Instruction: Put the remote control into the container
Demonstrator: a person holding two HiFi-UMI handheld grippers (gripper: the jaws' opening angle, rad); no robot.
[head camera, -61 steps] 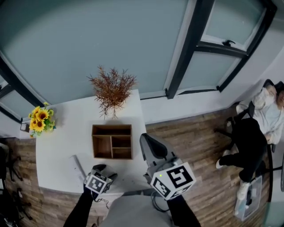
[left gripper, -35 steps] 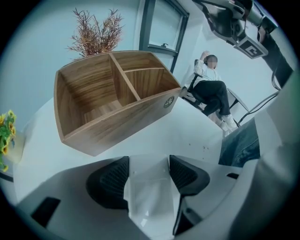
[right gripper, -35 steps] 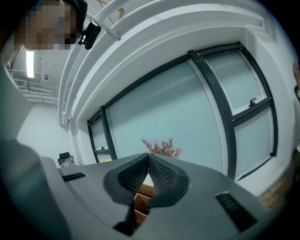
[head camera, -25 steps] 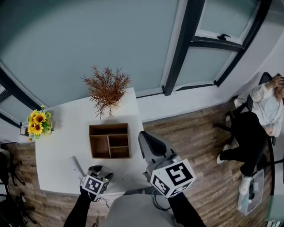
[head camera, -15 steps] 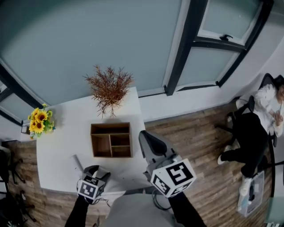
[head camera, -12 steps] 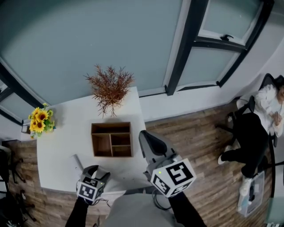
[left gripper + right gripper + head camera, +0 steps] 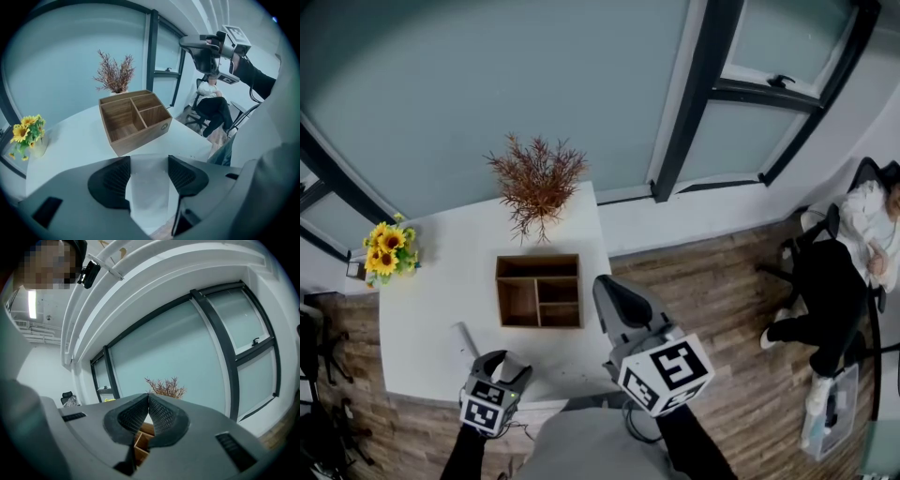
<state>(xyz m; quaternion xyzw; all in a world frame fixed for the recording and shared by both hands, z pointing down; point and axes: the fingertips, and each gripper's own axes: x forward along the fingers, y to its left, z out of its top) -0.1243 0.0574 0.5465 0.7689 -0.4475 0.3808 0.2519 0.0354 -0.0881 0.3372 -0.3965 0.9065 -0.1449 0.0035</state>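
The box [image 7: 538, 291] is sitting mid-tabletop [image 7: 422, 300], its compartments showing bare wood. The remote [image 7: 467, 343] is lying near the front edge. The left gripper [image 7: 149, 169] is gaping, empty; the right gripper [image 7: 149, 400] is pressing its jaws together.

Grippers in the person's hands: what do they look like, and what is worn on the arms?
Both the left gripper and the right gripper are grey plastic shells whose jaws carry black ribbed pads. Each bears a white cube printed with black square markers. The person wears black sleeves.
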